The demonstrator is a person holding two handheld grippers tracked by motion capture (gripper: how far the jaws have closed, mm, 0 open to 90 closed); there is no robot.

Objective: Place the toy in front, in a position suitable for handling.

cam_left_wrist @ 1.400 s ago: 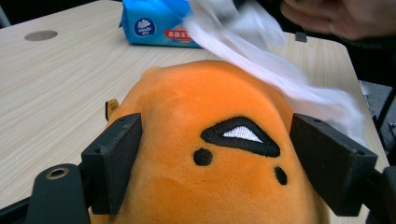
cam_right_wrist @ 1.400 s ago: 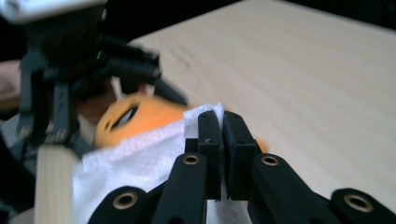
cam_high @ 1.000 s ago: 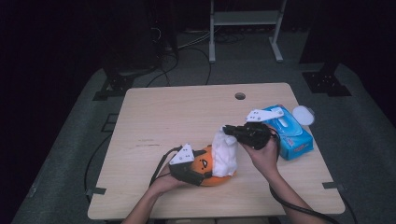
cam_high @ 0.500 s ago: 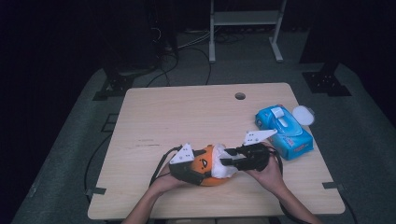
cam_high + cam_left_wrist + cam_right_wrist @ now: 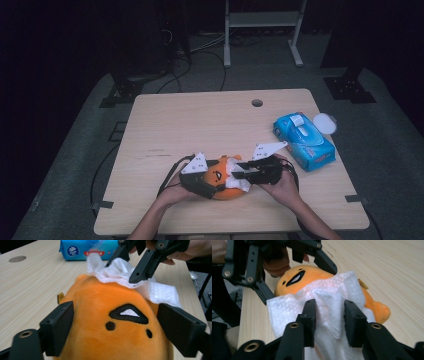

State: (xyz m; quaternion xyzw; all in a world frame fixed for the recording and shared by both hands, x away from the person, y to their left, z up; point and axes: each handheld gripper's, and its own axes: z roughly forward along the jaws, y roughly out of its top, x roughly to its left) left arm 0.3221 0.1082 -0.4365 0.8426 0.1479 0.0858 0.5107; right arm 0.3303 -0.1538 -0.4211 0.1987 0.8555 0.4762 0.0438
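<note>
An orange plush toy (image 5: 229, 193) with a stitched face lies near the table's front edge. My left gripper (image 5: 216, 188) is shut on the plush (image 5: 105, 310), one jaw on each side of its face. A white tissue (image 5: 287, 307) is draped over the toy's top. My right gripper (image 5: 330, 313) is shut on a fold of that tissue and presses it against the plush (image 5: 294, 275). In the high view the right gripper (image 5: 239, 175) reaches in from the right, with the tissue (image 5: 241, 185) under its tips. In the left gripper view the tissue (image 5: 162, 291) shows under the right gripper's jaws.
A blue tissue pack (image 5: 303, 141) lies at the table's right edge, also in the left gripper view as the blue pack (image 5: 87, 248). A white disc (image 5: 324, 122) sits beside it. A cable hole (image 5: 257, 103) is at the table's back. Bare wood table (image 5: 190, 130) stretches behind the toy.
My right gripper has brought the tissue down and leftward from above the plush onto its top. The left gripper has kept its hold on the plush in place.
</note>
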